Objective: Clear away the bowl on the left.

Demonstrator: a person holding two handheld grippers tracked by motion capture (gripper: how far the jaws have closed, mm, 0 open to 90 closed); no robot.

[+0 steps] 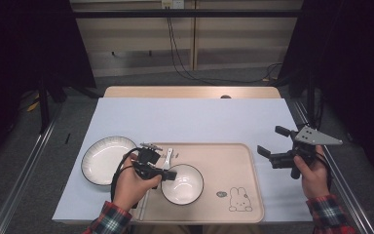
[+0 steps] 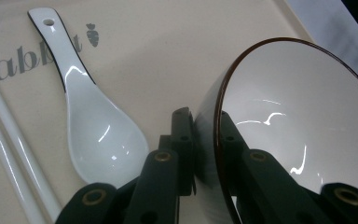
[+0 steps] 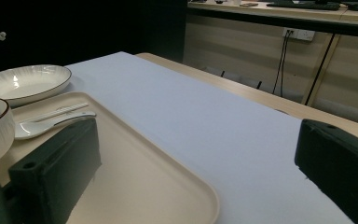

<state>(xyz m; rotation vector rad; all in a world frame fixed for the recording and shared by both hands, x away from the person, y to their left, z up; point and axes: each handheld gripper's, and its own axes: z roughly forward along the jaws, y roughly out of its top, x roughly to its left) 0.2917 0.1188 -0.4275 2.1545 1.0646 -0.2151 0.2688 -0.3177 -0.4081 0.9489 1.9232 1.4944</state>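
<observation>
A beige tray (image 1: pixel 233 168) with a rabbit drawing lies at the table's front. On it stands a white bowl (image 1: pixel 182 184) with a dark rim. My left gripper (image 1: pixel 164 174) is shut on that bowl's left rim, one jaw inside and one outside; the left gripper view shows the bowl (image 2: pixel 298 121) tilted in the jaws. A white spoon (image 2: pixel 91 112) and white chopsticks (image 2: pixel 9 149) lie on the tray beside it. My right gripper (image 1: pixel 272 144) hovers open over the table to the right of the tray, jaws wide apart with nothing between them (image 3: pixel 196 172).
A white plate (image 1: pixel 102 160) with a dark rim rests on the white sheet left of the tray. The sheet (image 1: pixel 195 119) stretches bare behind the tray. Metal rails (image 1: pixel 24 170) run along both table sides.
</observation>
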